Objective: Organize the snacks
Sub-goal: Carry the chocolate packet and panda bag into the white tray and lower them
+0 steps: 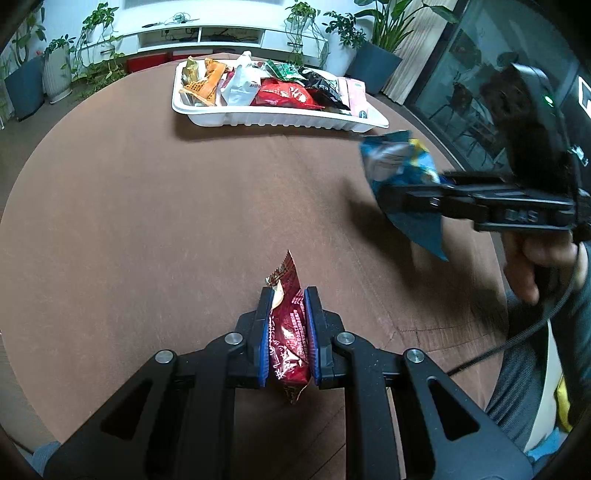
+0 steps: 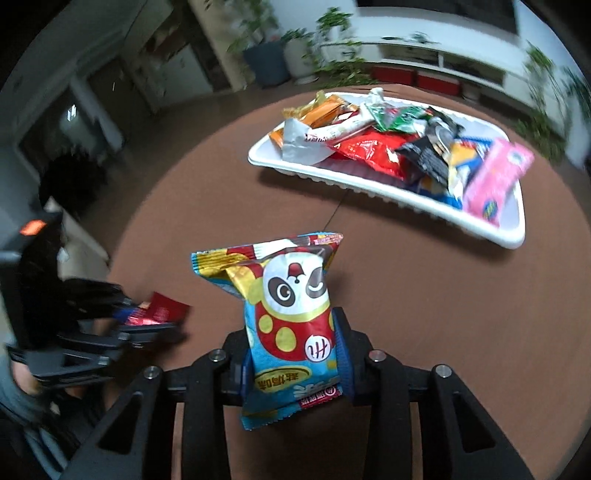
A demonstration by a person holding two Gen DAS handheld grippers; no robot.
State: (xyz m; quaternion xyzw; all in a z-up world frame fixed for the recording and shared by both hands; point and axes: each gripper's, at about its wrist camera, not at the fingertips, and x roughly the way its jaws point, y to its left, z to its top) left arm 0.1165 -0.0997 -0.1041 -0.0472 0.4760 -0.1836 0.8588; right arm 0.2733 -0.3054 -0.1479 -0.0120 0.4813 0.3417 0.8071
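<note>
My left gripper (image 1: 287, 295) is shut on a dark red snack packet (image 1: 289, 332) and holds it above the brown round table (image 1: 147, 221). My right gripper (image 2: 291, 317) is shut on a blue, red and yellow panda snack packet (image 2: 291, 314). In the left wrist view the right gripper (image 1: 391, 199) holds that blue packet (image 1: 402, 173) at the right, in the air. In the right wrist view the left gripper (image 2: 162, 325) with the red packet (image 2: 159, 312) is at the lower left. A white tray (image 1: 280, 120) with several snack packets sits at the table's far side; it also shows in the right wrist view (image 2: 369, 186).
Behind the table stand potted plants (image 1: 99, 55), a white low shelf unit (image 1: 221, 35) and a glass door (image 1: 480, 92) on the right. The person's hand and grey sleeve (image 1: 554, 332) are at the right edge.
</note>
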